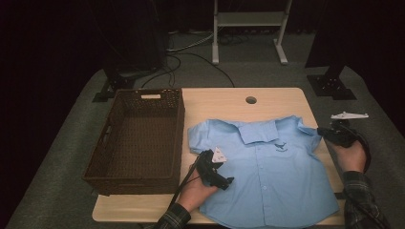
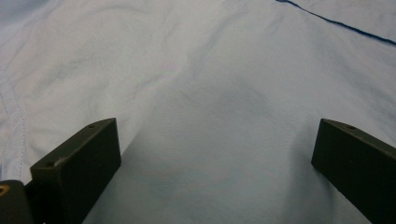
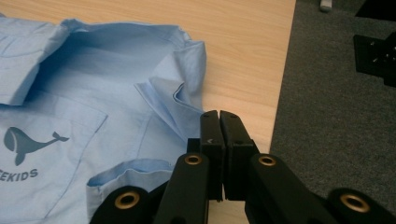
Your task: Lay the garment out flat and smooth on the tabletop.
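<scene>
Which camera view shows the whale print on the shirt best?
The right gripper view: the whale print is close and sharp, with lettering below. The high view shows it as a tiny dark mark on the shirt. The left gripper view shows plain blue fabric.

A wooden table [image 1: 286,98] carries a blue shirt [image 1: 267,167] beside a brown wicker basket [image 1: 138,138].

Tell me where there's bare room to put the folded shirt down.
The wicker basket is empty. A bare strip of table runs behind the collar, around the round hole. The shirt crowds the rest.
</scene>
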Available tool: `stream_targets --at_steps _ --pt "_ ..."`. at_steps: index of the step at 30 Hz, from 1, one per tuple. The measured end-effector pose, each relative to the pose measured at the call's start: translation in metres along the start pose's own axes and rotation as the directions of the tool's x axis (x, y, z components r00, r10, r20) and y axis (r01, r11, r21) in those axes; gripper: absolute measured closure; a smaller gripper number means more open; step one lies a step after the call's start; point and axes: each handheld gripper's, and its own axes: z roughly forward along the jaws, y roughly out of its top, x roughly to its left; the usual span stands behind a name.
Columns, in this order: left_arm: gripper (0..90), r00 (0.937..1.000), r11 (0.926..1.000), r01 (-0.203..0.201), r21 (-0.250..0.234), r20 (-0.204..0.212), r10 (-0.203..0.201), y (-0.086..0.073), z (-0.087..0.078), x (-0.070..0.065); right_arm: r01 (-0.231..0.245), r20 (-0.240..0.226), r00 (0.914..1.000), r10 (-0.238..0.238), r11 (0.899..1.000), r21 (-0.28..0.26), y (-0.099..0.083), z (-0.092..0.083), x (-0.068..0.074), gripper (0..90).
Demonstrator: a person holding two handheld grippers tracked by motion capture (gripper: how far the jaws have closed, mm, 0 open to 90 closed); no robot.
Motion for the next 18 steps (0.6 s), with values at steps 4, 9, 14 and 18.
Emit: stream_targets --at_steps 4,9,14,18 --pt "0.0 1.0000 1.0000 0.000 0.000 0.000 0.000 0.000 0.000 0.000 -0.013 0.010 0.9999 0.013 1.000 0.003 -0.003 0.002 -0.005 89.3" --pt "0.1 1.0000 1.0000 0.000 0.000 0.000 0.000 0.000 0.000 0.000 -0.024 0.021 0.9995 0.023 1.000 0.012 -0.007 0.005 -0.010 89.2" --pt "0.0 1.0000 1.0000 0.000 0.000 0.000 0.000 0.000 0.000 0.000 -0.036 0.036 0.9987 0.035 0.999 0.021 -0.011 0.008 -0.016 89.2" --pt "0.0 1.0000 1.0000 0.001 -0.001 0.000 -0.001 0.000 0.000 0.000 -0.046 0.045 0.9980 0.044 0.999 0.028 -0.014 0.009 -0.019 89.1"
